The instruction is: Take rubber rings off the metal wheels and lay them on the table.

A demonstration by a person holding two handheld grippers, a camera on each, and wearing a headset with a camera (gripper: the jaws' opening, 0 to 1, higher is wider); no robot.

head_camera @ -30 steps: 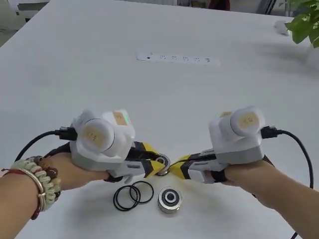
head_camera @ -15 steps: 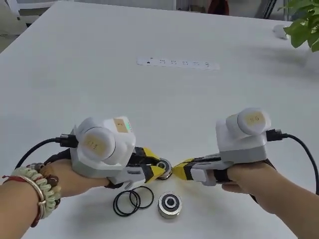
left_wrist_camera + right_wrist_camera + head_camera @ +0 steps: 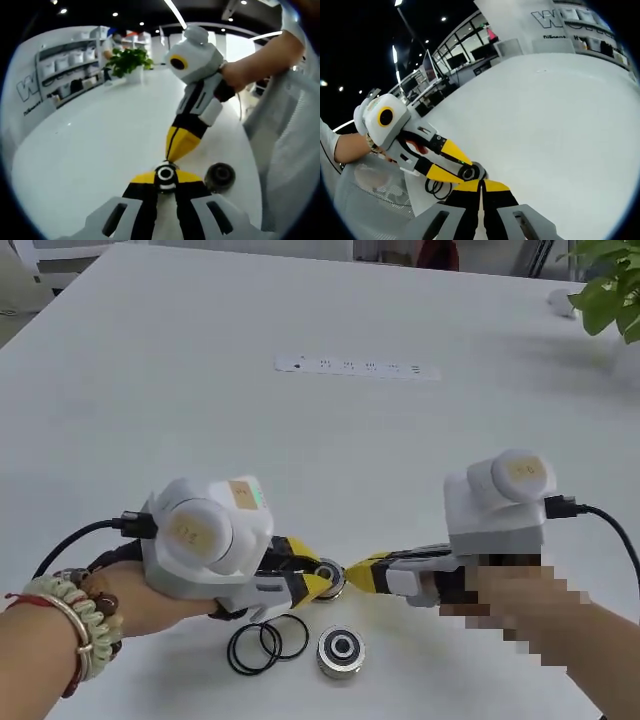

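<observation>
Since the frame half a second back, the right gripper point(image 3: 352, 578) body has shifted slightly toward 3 o'clock in the head view. Its tip has kept its place at the wheel.

- Left gripper point(image 3: 318, 581): jaws clamped on a wheel point(image 3: 165, 176), held over the table point(image 3: 200, 400).
- Right gripper: jaws pressed together, tips touching the held wheel's rim on its 3 o'clock side. Whether a ring is caught between them cannot be told.
- Second wheel point(image 3: 341, 647): on the table, at 6 o'clock of the held one.
- Two rings point(image 3: 265, 637): overlapping, flat on the table, just beside the second wheel at its 9 o'clock.
- Power strip point(image 3: 357, 366): at 12 o'clock, well apart.
</observation>
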